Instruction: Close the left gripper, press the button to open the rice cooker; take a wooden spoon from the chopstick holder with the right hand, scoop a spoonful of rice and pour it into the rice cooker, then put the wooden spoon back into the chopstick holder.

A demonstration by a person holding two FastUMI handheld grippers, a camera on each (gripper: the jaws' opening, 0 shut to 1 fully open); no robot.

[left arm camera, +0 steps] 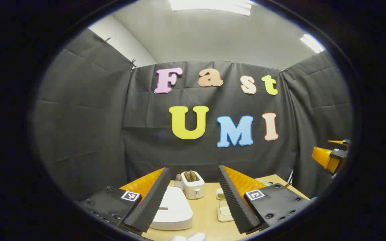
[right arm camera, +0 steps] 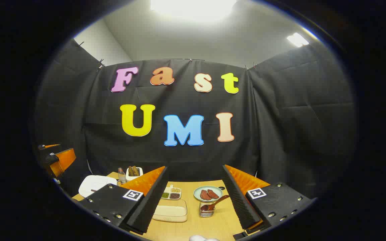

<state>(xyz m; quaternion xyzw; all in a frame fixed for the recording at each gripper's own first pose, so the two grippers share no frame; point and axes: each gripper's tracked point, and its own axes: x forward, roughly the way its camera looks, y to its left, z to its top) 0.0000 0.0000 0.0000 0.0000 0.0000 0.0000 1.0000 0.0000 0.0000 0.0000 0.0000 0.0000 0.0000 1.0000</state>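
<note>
Both grippers held up above the near edge of the table (right arm camera: 193, 227), aimed at the back wall. Nothing in either.

Left gripper (left arm camera: 193, 201): jaws spread wide, released. Seen through them, the white rice cooker (left arm camera: 173, 211) sits on the light wood tabletop, lid down, partly behind the left finger. Behind it a white toaster (left arm camera: 193, 185) with two slices in the slots and a small clear bottle (left arm camera: 178, 180) just beside it. To the right of the cooker, a shallow cream container (left arm camera: 224, 212) and a bit of a divided dish (left arm camera: 220, 194), both partly hidden by the right finger.

Right gripper (right arm camera: 194, 201): jaws also wide apart, released. Between them: a small metal chopstick holder (right arm camera: 206, 211) with the wooden spoon (right arm camera: 215, 203) leaning out of it, handle tilted up to the right. Just behind the holder, a pale green plate (right arm camera: 208, 193) with dark red pieces on it. Left of that, the divided dish (right arm camera: 171, 193) with green and dark fills, and the cream container (right arm camera: 170, 212) nearer in. Cooker (right arm camera: 95, 184), bottle and toaster at far left of this view.

Each gripper's body shows at the edge of the other's view, well apart.

Room: black cloth walls on three sides, creased, clipped along the top. White ceiling with bright panel lights. Table surface pale wood grain.
</note>
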